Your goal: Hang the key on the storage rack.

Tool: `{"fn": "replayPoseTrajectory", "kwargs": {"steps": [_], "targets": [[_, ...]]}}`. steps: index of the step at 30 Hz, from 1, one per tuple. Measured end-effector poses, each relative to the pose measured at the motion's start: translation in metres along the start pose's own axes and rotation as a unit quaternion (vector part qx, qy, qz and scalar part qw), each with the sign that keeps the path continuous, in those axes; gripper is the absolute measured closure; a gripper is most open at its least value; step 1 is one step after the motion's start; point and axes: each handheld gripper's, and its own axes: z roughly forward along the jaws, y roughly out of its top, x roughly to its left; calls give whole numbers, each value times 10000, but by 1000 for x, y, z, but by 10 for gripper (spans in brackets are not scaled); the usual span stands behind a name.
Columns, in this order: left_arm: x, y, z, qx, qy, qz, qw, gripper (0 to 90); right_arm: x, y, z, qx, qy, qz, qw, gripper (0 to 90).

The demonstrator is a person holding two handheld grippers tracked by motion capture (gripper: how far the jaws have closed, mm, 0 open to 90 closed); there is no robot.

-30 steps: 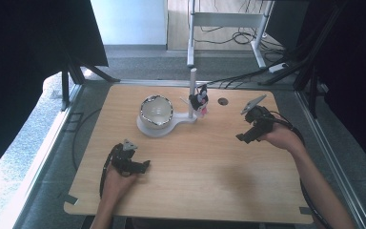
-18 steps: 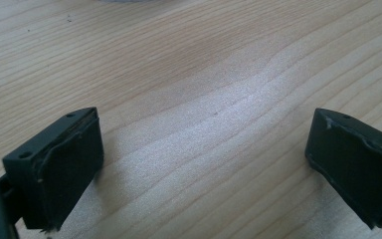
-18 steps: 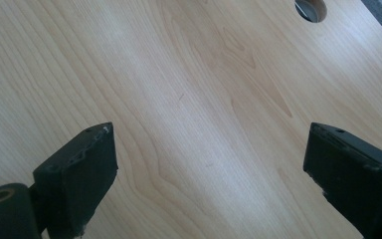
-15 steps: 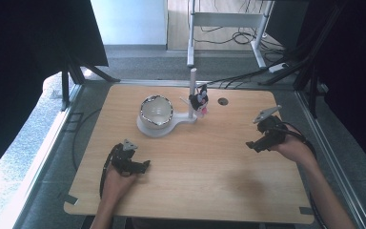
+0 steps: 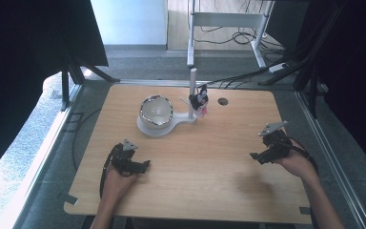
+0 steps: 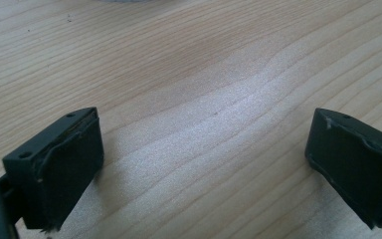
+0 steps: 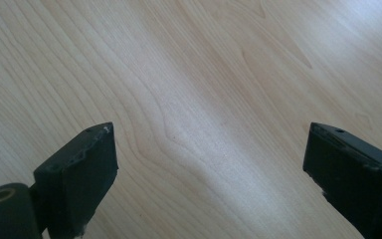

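We are holding the left gripper point(image 5: 140, 166) jaws wide, empty, low over the wooden table point(image 5: 209, 191) | right gripper point(image 5: 256, 156) likewise gaping, near the right edge | white bowl stand point(image 5: 156, 114) and small figure point(image 5: 199, 100) are sitting well beyond both.

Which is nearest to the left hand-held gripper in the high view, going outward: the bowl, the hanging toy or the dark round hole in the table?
From the left hand-held gripper:
1. Bowl, straight ahead on its white base, left of centre.
2. Hanging toy, on the white post just right of the bowl.
3. Dark round hole, farther right, near the table's far edge.
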Motion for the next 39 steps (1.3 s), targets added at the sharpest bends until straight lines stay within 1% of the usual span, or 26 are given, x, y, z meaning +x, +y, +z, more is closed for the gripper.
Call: {"fn": "replayPoseTrajectory", "kwargs": {"steps": [1,2,4,5,6,8,10,15,17,18,20,22,23,24,25,26,28,30,31,32,33,34,39], "targets": [[0,0,0,1,0,1,10000,17,2,-5,2,-27,-3,-1,10000,71],[0,0,0,1,0,1,10000,17,2,-5,2,-27,-3,-1,10000,71],[0,0,0,0,0,4,10000,17,7,-13,7,-102,22,57,9999,71],[0,0,0,-3,1,1,10000,17,9,-16,9,-145,53,123,9998,71],[0,0,0,-3,1,1,10000,17,9,-16,9,-145,53,123,9998,71],[0,0,0,-2,1,1,10000,18,11,-21,13,-242,90,236,9994,71],[0,0,0,-2,1,1,10000,18,16,-30,21,-351,127,394,9985,71],[0,0,0,-2,1,0,10000,18,26,-45,35,-482,189,602,9968,66],[0,0,0,-2,1,0,10000,18,28,-48,38,-526,183,622,9965,65],[0,0,0,-2,2,1,10000,18,32,-54,43,-599,145,718,9955,64],[0,0,0,-2,1,0,10000,18,34,-57,45,-627,141,742,9952,62],[0,0,0,-3,2,0,10000,18,37,-61,49,-671,65,755,9949,55],[0,0,0,-3,1,1,10000,18,39,-63,50,-721,38,784,9943,51],[0,0,0,-3,1,0,10000,18,41,-67,52,-882,91,932,9917,43],[0,0,0,-3,1,0,10000,18,41,-67,52,-882,91,932,9917,43],[0,0,0,-2,2,1,10000,18,42,-71,53,-1020,46,1030,9894,26],[0,0,0,-3,2,2,10000,18,42,-72,54,-1039,72,1068,9888,25],[0,0,0,-3,2,1,10000,18,43,-73,53,-1041,36,1111,9883,22],[0,0,0,-3,2,3,10000,18,43,-73,53,-1009,52,1162,9881,18],[0,0,0,-4,2,2,10000,18,42,-74,54,-959,121,1256,9874,10],[0,0,0,-4,2,2,10000,18,42,-74,54,-959,121,1256,9874,10],[0,0,0,-4,2,2,10000,18,42,-74,54,-938,91,1322,9867,3],[0,0,0,-4,-2,2,10000,19,44,-75,53,-937,56,1362,9862,5]]}}
